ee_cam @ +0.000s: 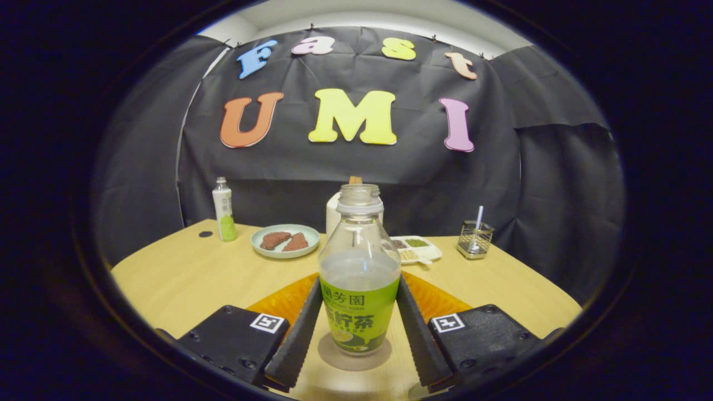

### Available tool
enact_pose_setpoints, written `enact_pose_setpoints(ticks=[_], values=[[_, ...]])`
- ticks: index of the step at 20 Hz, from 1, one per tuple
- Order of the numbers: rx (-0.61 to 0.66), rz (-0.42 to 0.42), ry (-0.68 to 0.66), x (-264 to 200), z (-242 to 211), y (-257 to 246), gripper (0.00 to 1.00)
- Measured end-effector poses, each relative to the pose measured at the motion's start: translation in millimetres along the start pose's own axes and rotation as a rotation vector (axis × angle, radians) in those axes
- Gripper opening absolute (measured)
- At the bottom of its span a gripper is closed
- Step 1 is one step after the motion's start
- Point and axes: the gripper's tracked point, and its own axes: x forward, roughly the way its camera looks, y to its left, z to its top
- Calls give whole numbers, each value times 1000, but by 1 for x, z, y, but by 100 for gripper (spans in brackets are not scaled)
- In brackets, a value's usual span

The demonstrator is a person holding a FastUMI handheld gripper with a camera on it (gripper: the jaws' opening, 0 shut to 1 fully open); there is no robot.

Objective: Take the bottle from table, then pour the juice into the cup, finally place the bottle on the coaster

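Wooden table (184, 278) holds the uncapped bottle (359, 278) upright between the gripper (359, 328) fingers, both pressed against its green label. Orange coaster (440, 301) lies just behind the bottle, partly hidden by fingers. Beyond: white cup (333, 214) directly behind the bottle neck, plate (285, 240) with brown pieces, small bottle (223, 210) near the far left edge, snack tray (418, 248), wire holder (474, 238) right. Bare tabletop left.
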Motion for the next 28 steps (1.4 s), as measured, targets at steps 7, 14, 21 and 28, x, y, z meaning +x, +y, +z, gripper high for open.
enact_pose_setpoints(ticks=[7, 14, 21, 28], values=[[21, 38, -17, -1, -5, 5, 82], [56, 42, 15, -8, -17, 4, 83], [36, 73, 50, -16, -26, 12, 89], [31, 37, 23, -34, -14, 6, 96]])
